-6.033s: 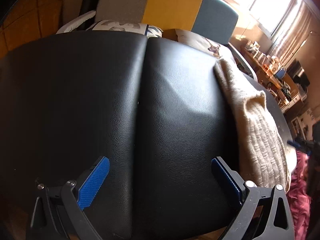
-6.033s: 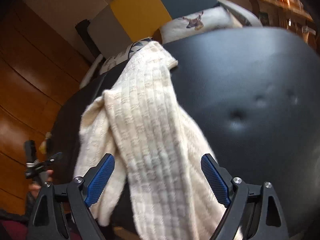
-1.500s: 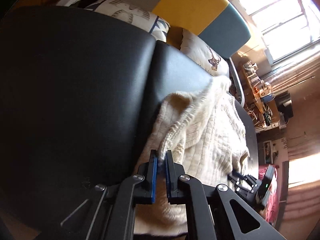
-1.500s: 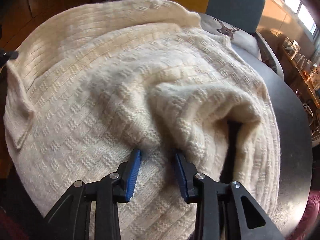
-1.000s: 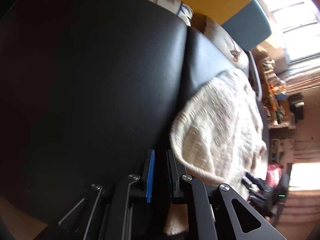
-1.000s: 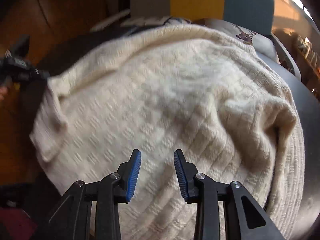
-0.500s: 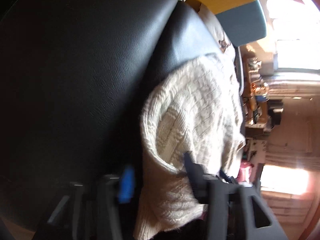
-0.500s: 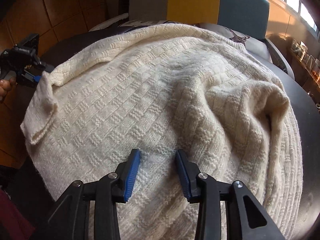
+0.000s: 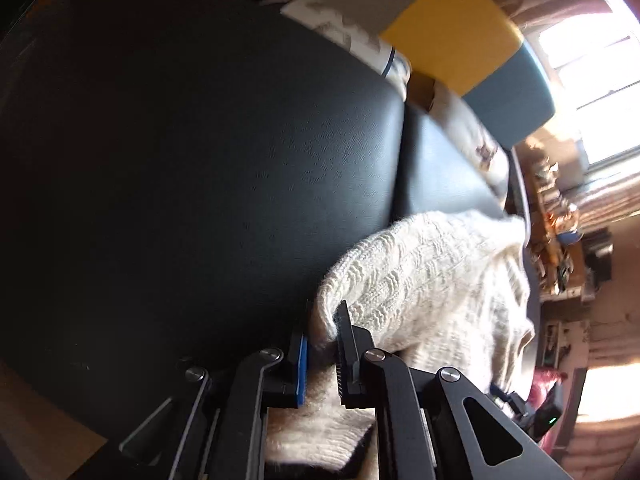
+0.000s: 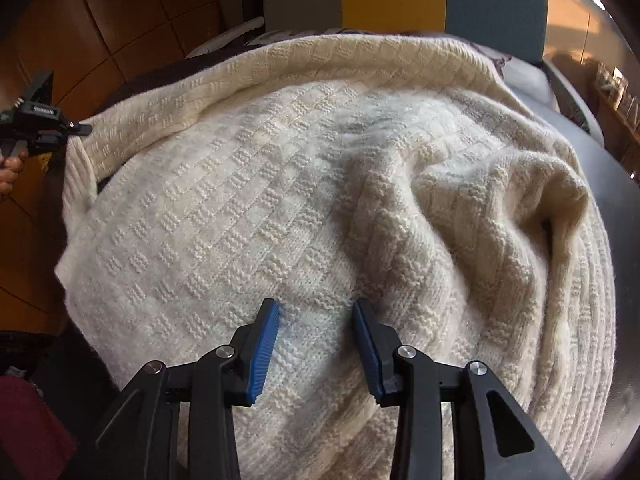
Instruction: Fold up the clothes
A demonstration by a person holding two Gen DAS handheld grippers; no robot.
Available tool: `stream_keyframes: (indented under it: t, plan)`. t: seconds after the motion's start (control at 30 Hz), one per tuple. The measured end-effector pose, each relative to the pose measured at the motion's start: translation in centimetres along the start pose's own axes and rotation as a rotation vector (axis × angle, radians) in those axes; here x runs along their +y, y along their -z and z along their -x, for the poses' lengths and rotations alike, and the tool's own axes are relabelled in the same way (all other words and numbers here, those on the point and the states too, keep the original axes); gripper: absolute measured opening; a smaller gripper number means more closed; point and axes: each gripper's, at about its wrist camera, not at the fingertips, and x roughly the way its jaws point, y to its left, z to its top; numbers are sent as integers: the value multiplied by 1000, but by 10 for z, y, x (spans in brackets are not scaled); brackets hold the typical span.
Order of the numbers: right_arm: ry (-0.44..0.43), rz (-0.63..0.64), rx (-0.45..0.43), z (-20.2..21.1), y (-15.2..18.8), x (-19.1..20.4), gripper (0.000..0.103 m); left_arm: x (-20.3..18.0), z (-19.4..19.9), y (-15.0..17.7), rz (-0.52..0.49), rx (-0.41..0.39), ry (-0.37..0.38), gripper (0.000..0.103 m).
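The left gripper has its two blue-padded jaws nearly closed, pinching a rolled edge of the cream knitted sweater between them. That makes sense if the aim is to draw this edge outward and get the knit flat before any fold. From the right wrist view the same gripper shows far off at the sweater's left corner, with a hand behind it, and the edge there stands up in a small loop as though lifted by the pinch. The right gripper sits low over the middle of the near side, its jaws partly open with a band of knit lying between the pads. I cannot tell whether they press it or merely straddle it, but they do not look clamped. My guess is that it is poised to take the hem, so the two grips can pull against each other. The sweater lies spread over a black leather cushion, bunched into a deep ridge on the right, which is likely why it needs smoothing first. Beyond it stand a yellow cushion and a teal cushion, well apart from the work and no hindrance. The folding proper looks barely begun, and thick knit like this may slip from a shallow pinch.
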Motion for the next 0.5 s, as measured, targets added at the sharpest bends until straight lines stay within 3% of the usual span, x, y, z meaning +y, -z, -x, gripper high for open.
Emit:
stream_keyframes:
  t: [0.1,0.17,0.23,0.3,0.37,0.5]
  plan:
    - [-61,6,-45,24,-17,-9,38,-13,8,-18,-8,-7,52,13]
    - [-82,-27,-84,40,-31,-23,38,-38,25,-31,-74,-81,87,26]
    - [-101,-85,-130,52,-51,-45,38,-47,41,-53,-105,-138,73,41]
    - [-114,-159,-178,60,-73,-74,38,-58,51,-73,-152,-185,27,43]
    - [-112,-213,-214,63,-95,-99,38,-81,44,-87,-216,-191,27,46]
    - [-104,-265,-195,50,-144,-143,38,-151,-22,-109,-427,-96,57,48]
